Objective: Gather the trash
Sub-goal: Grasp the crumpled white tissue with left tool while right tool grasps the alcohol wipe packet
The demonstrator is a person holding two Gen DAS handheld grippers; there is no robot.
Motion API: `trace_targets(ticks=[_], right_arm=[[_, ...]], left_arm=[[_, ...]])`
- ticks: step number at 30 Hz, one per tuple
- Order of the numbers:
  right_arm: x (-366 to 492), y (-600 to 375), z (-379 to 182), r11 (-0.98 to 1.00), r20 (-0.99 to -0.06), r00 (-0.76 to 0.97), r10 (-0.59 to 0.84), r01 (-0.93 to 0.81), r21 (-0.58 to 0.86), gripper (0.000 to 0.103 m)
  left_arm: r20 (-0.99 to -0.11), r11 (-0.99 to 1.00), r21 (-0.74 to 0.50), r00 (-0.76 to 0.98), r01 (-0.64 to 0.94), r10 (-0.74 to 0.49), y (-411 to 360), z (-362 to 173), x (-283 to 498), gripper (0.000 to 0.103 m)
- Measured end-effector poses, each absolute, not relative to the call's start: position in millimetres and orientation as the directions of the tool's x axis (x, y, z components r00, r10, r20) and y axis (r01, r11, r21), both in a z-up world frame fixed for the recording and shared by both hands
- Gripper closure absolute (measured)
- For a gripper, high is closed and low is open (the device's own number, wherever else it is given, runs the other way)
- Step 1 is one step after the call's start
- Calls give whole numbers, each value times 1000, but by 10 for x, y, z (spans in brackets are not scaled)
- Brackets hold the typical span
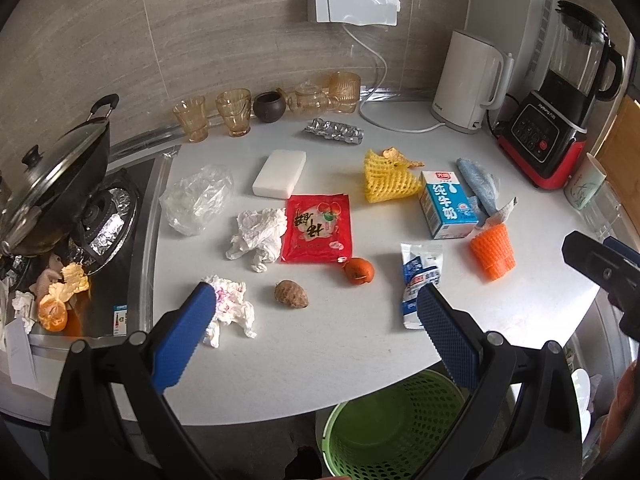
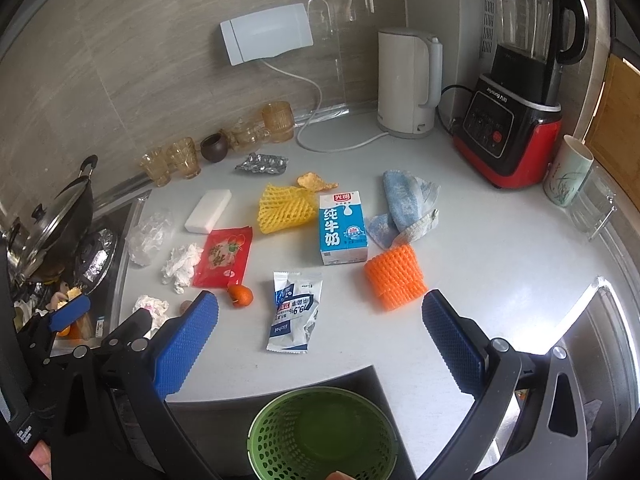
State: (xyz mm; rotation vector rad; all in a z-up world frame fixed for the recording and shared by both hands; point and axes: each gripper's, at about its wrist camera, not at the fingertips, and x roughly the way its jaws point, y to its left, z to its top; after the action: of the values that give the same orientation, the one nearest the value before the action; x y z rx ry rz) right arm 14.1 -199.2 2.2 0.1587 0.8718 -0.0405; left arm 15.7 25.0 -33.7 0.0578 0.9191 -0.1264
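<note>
Both grippers hang wide open and hold nothing. The trash lies spread on the white surface (image 1: 360,360), and the green basket (image 2: 324,432) sits low, just past its near edge.

The right gripper (image 2: 320,316) is nearest the white and blue wrapper (image 2: 294,312), straight ahead between its jaws, its long way pointing away from them. The left gripper (image 1: 316,304) is closer to the crumpled tissue (image 1: 230,312) and the brown nut (image 1: 291,294). The small orange (image 2: 241,295) sits near the wrapper. Nothing blocks the way.
</note>
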Motion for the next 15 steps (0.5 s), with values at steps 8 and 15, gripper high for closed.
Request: trace_targets(ticks=[8,15], right_arm=[[304,-1845,-410,993,-798,602,35,73,98,2],[481,-1687,-854,992,-825,564,43,72,101,2]], left_arm=[[-775,987,-11,622,162,-111,623,-672,264,7],[-778,980,20,619,197,-109,898,-1073,408,7]])
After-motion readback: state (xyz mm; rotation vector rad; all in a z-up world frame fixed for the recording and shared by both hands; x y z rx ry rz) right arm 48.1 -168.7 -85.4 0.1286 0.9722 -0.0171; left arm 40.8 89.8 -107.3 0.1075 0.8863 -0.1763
